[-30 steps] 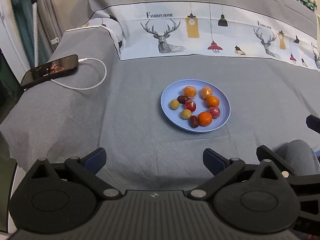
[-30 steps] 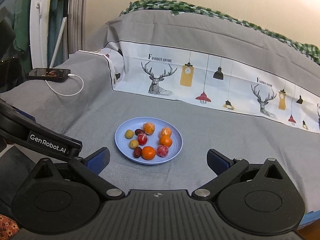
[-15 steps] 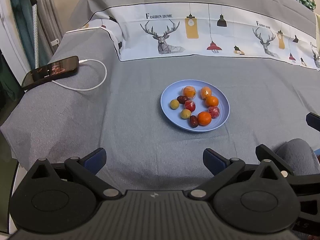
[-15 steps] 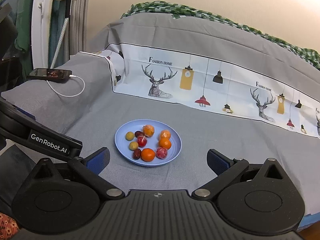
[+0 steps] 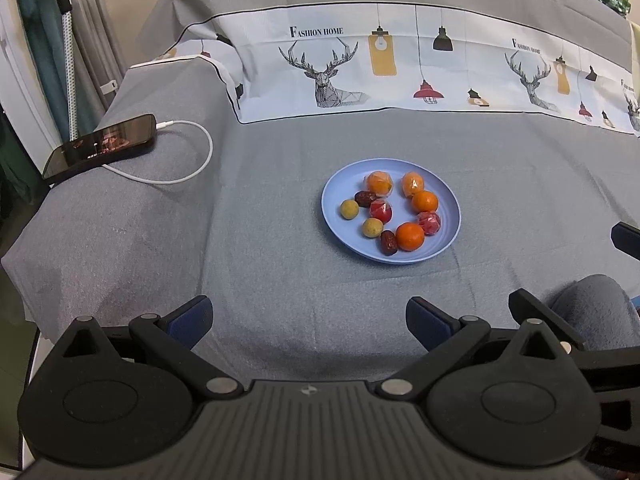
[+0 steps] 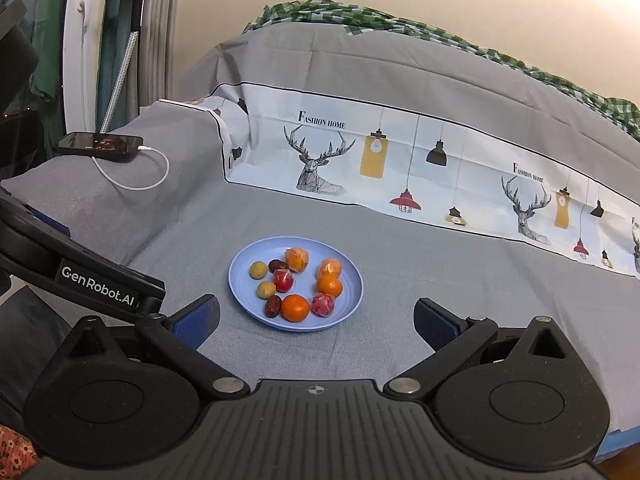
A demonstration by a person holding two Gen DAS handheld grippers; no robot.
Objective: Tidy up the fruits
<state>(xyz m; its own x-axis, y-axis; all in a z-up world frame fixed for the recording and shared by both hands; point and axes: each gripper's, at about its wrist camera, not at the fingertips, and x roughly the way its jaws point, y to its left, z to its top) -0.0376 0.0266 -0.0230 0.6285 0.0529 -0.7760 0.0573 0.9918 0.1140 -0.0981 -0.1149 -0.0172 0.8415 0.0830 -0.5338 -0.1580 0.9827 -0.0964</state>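
Both the left gripper [image 5: 308, 322] and right gripper [image 6: 316, 322] hang wide open, holding nothing, short of the blue plate [image 5: 450, 236] of fruit on the grey bedspread [image 5: 260, 240]. Some fruits are plastic-wrapped and hard to identify. Only the right wrist view shows the "GenRobot.AI" label [image 6: 98, 286] on the left gripper.

A grey cloth [image 5: 280, 280] covers the whole surface and rises over a raised back at the far side. Across that rise runs a white printed band [image 5: 400, 76] with deer heads, hanging lamps and the words "Fashion home". At the far left lies a dark phone [image 5: 100, 146], its screen lit, with a white cable [image 5: 188, 172] plugged in and looping on the cloth. A green checked fabric [image 6: 400, 26] drapes along the far top edge.
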